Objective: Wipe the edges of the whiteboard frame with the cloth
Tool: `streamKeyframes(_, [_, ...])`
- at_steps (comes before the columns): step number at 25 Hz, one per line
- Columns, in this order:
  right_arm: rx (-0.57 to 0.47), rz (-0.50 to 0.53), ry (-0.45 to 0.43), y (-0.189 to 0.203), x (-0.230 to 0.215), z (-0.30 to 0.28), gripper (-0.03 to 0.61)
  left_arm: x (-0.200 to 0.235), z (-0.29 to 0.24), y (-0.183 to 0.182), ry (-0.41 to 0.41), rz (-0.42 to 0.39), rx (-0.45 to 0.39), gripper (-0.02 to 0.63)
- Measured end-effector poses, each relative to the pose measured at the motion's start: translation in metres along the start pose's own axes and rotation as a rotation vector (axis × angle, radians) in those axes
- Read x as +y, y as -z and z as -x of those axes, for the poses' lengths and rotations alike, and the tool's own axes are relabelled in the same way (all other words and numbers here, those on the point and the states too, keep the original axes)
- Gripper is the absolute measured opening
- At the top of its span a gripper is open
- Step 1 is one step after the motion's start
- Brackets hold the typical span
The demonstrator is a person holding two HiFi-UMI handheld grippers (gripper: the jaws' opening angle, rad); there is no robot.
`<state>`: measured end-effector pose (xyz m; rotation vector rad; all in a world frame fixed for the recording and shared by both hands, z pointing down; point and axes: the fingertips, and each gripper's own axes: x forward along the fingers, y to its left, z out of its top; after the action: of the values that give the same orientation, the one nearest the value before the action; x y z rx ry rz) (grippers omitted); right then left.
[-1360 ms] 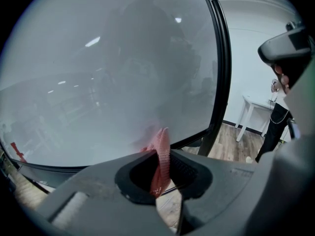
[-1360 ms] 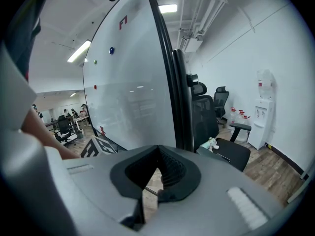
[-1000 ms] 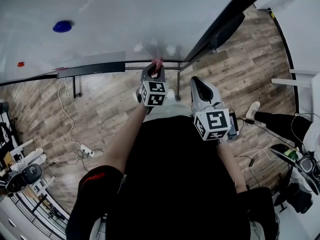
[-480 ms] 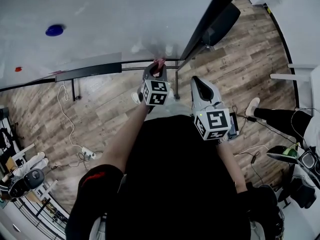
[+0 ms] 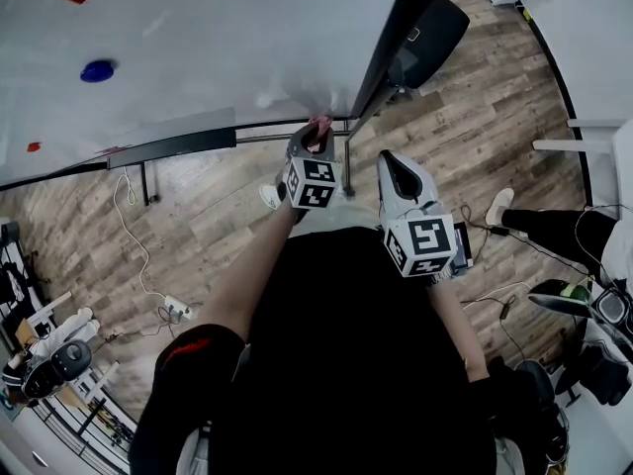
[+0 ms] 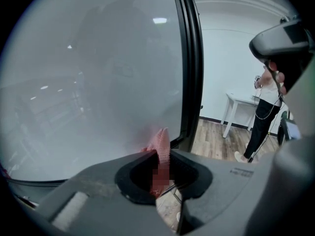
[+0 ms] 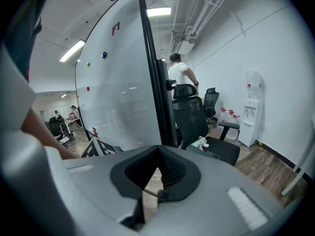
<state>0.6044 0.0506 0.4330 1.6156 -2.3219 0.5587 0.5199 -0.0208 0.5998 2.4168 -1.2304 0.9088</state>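
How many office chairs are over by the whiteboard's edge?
2. The nearer office chair stands just beyond the whiteboard frame; the farther office chair is behind it, toward the water dispenser. The whiteboard may hide others.

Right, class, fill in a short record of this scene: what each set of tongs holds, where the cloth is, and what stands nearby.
left tongs: shut on cloth
right tongs: shut, empty
cloth place: at the whiteboard lower corner, beside its black frame; contact unclear
nearby: chair past the frame, wood floor
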Motion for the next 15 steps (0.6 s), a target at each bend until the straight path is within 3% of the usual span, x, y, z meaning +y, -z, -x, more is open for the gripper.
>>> streamKeyframes(15, [0.001,-0.015,0.042,0.003,-0.009,0.010,0.002,-0.033,-0.010,-0.014,0.082,-0.048,-0.006,0.055])
